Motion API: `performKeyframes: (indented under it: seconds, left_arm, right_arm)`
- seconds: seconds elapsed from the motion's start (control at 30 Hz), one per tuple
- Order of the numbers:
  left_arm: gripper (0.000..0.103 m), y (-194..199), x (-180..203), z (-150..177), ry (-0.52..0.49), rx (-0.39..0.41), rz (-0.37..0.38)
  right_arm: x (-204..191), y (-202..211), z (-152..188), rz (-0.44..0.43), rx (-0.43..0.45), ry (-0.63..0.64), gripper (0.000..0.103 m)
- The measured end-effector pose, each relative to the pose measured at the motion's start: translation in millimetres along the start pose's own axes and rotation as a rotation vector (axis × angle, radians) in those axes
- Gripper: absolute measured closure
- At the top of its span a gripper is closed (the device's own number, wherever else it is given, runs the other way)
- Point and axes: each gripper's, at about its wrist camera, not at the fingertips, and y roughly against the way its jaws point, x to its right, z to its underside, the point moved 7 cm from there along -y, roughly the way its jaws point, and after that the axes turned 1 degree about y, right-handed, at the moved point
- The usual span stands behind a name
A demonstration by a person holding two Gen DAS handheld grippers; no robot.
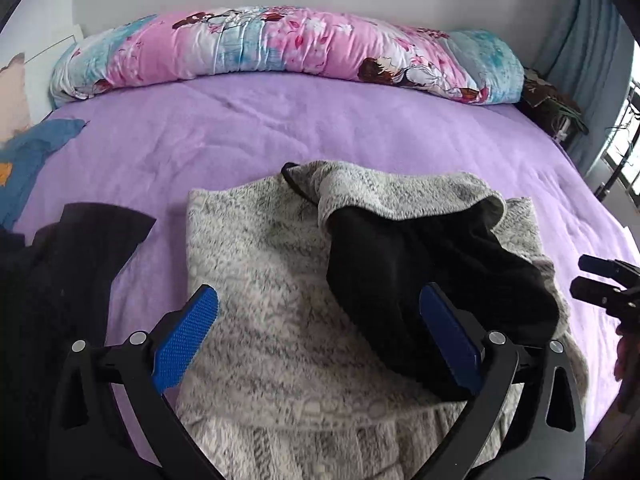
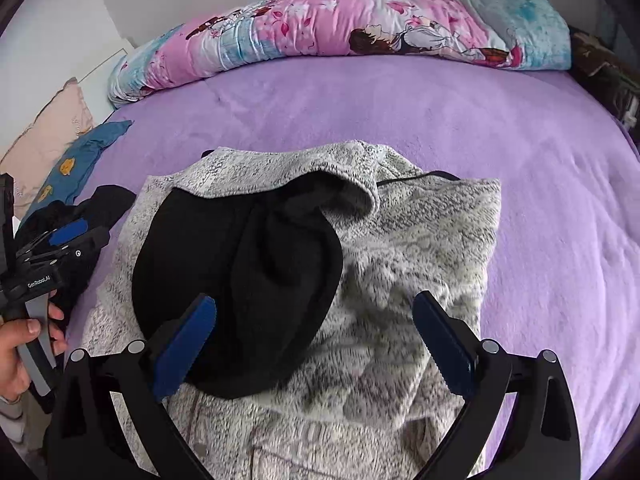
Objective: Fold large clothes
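A grey fleecy hooded garment [image 1: 260, 264] lies partly folded on the purple bed; it also shows in the right wrist view [image 2: 420, 240]. Its hood is flipped over, so the black lining [image 1: 420, 272] faces up, also seen in the right wrist view [image 2: 240, 280]. My left gripper [image 1: 318, 312] is open and empty just above the garment's near part. My right gripper [image 2: 314, 320] is open and empty above the garment too, its left finger over the black lining. The right gripper appears at the right edge of the left wrist view [image 1: 604, 284], and the left gripper at the left edge of the right wrist view [image 2: 68, 240].
A black garment [image 1: 60, 272] lies left of the grey one. A blue cloth [image 1: 28, 152] lies at the far left. A rolled pink and blue quilt [image 1: 280, 48] runs along the wall. The purple sheet [image 1: 320, 128] is bare between quilt and garment.
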Motion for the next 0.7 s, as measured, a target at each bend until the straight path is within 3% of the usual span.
performKeyframes:
  seconds: [0.2, 0.33, 0.5, 0.57, 0.7]
  left_arm:
    - [0.006, 67, -19, 71, 0.021, -0.011, 0.063]
    - [0.006, 101, -44, 121, 0.053, -0.021, 0.022]
    - [0.006, 131, -68, 183, 0.162, -0.049, 0.001]
    - [0.006, 139, -65, 208, 0.154, -0.060, -0.011]
    - [0.006, 149, -57, 258, 0.180, -0.097, 0.053]
  right_arm:
    - [1, 54, 59, -0.015, 0.027, -0.034, 0.007]
    - [11, 82, 104, -0.001, 0.029, -0.039, 0.007]
    - [27, 101, 163, 0.047, 0.011, -0.044, 0.007]
    - [37, 108, 190, 0.055, 0.014, -0.072, 0.007]
    - [58, 117, 242, 0.053, 0.011, -0.163, 0.007]
